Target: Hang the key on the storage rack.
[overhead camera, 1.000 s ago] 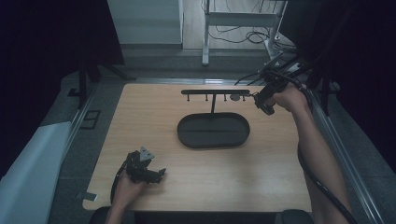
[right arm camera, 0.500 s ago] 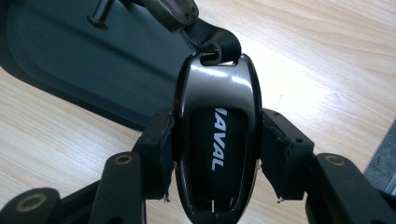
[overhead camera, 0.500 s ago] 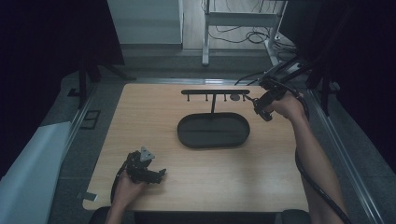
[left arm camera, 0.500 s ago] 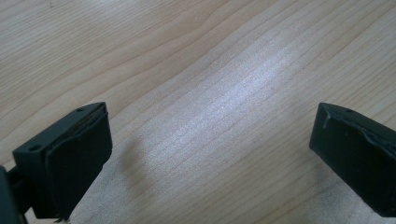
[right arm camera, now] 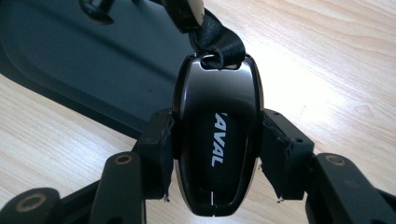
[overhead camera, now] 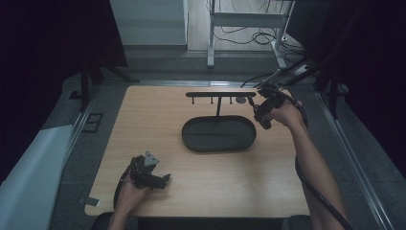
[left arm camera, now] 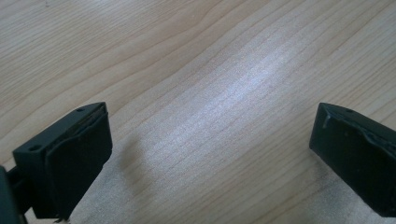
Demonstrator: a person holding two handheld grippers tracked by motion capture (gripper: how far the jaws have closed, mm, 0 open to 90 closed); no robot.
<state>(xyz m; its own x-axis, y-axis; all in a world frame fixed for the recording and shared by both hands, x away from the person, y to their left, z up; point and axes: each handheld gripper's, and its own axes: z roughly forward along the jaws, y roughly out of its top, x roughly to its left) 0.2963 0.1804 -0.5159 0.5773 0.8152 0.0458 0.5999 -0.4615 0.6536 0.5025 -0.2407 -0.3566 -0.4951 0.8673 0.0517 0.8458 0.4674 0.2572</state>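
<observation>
A glossy black key fob (right arm camera: 217, 140) with white lettering and a black strap (right arm camera: 215, 39) at its top sits clamped between the pads of my right gripper (right arm camera: 217, 154). In the high view the right gripper (overhead camera: 261, 115) hangs just off the right end of the black oval tray (overhead camera: 194, 143), below the right end of the black hook rack (overhead camera: 220, 94). My left gripper (overhead camera: 160, 179) rests near the table's front left. Its jaws stand wide apart over bare wood in the left gripper view (left arm camera: 210, 154).
The rack stands on a thin post at the tray's far side, with short pegs under its bar and a small round thing (overhead camera: 241, 100) near its right end. The wooden table (overhead camera: 158, 120) is edged by metal rails. Cables trail off at the back right.
My right hand has come down and toward the near side with the key fob, from beside the rack's right end to the tray's right end. The left hand has stayed still.
</observation>
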